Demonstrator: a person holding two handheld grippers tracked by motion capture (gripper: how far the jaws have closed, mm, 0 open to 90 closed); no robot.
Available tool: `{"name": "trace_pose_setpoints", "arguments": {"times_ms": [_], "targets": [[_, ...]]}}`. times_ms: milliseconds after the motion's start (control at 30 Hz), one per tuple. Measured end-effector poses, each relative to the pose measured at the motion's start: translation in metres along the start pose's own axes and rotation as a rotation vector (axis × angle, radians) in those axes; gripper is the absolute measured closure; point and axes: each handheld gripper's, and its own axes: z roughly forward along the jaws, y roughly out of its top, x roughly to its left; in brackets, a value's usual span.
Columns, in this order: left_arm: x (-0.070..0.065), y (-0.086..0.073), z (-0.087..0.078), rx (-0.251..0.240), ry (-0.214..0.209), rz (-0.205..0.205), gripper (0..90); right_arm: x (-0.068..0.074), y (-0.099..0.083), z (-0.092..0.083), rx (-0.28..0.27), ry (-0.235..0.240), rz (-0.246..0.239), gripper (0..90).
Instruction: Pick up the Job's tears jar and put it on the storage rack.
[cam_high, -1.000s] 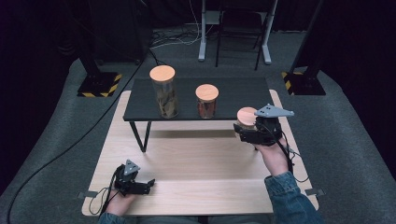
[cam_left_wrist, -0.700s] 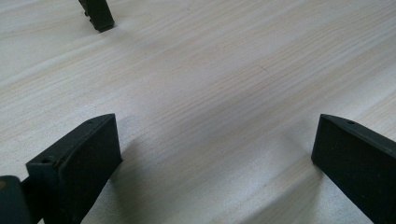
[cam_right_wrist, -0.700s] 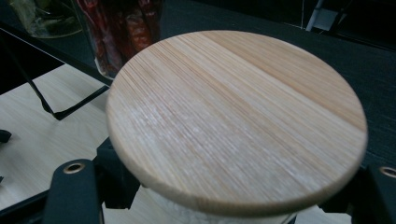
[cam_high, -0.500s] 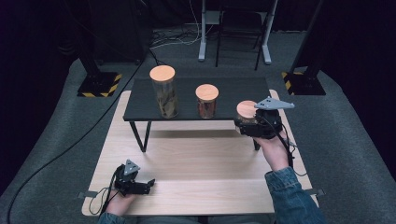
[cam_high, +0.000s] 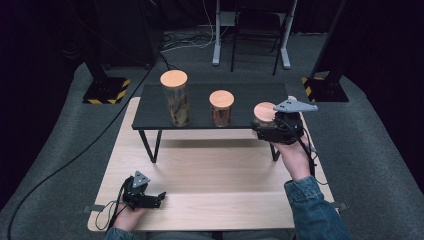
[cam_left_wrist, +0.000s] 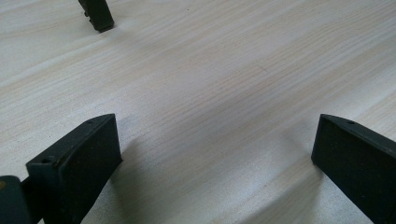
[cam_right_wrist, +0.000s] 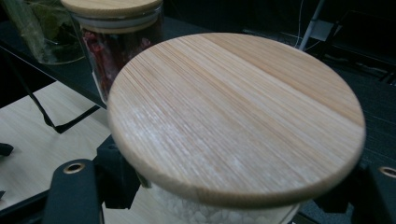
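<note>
A glass jar with a round wooden lid (cam_high: 263, 111) and white grains inside sits between the jaws of my right gripper (cam_high: 261, 129), which is shut on it. In the high view it hangs at the right end of the black shelf (cam_high: 200, 123); whether it rests on the shelf I cannot tell. The right gripper view has the lid (cam_right_wrist: 238, 112) up close, with the right gripper (cam_right_wrist: 224, 207) clamped on the glass below it. My left gripper (cam_high: 158, 198) rests on the wooden table (cam_high: 220, 175) at the front left, and its jaws (cam_left_wrist: 215, 154) stand open with nothing between them.
On the shelf stand a tall jar (cam_high: 176, 100) with leafy contents at the left and a shorter jar (cam_high: 221, 107) with red contents in the middle; the shorter jar (cam_right_wrist: 116, 37) is just beyond the held lid. A shelf leg (cam_left_wrist: 97, 14) stands ahead of the left gripper.
My right gripper has carried the jar a little up and away from me, toward the shelf's right end. The left gripper has stayed put.
</note>
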Motion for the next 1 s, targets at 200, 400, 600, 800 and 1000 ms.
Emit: {"name": "trace_pose_setpoints", "arguments": {"times_ms": [200,400,600,800,1000], "targets": [[0.0,0.0,0.0,0.0,0.0,0.0,1.0,-0.003,0.005,0.004,-0.002,-0.001,0.009,24.8],[0.0,0.0,0.0,0.0,-0.001,0.001,1.0,-0.006,0.013,0.011,-0.002,-0.02,0.008,24.8],[0.0,0.0,0.0,0.0,-0.001,0.001,1.0,-0.011,0.017,0.019,0.001,-0.041,0.018,24.8],[0.0,0.0,0.0,0.001,-0.001,0.002,1.0,-0.014,0.019,0.03,0.012,-0.046,0.028,24.8],[0.0,0.0,0.0,0.001,-0.002,0.002,1.0,-0.015,0.022,0.036,0.004,-0.034,0.039,24.8]]}}
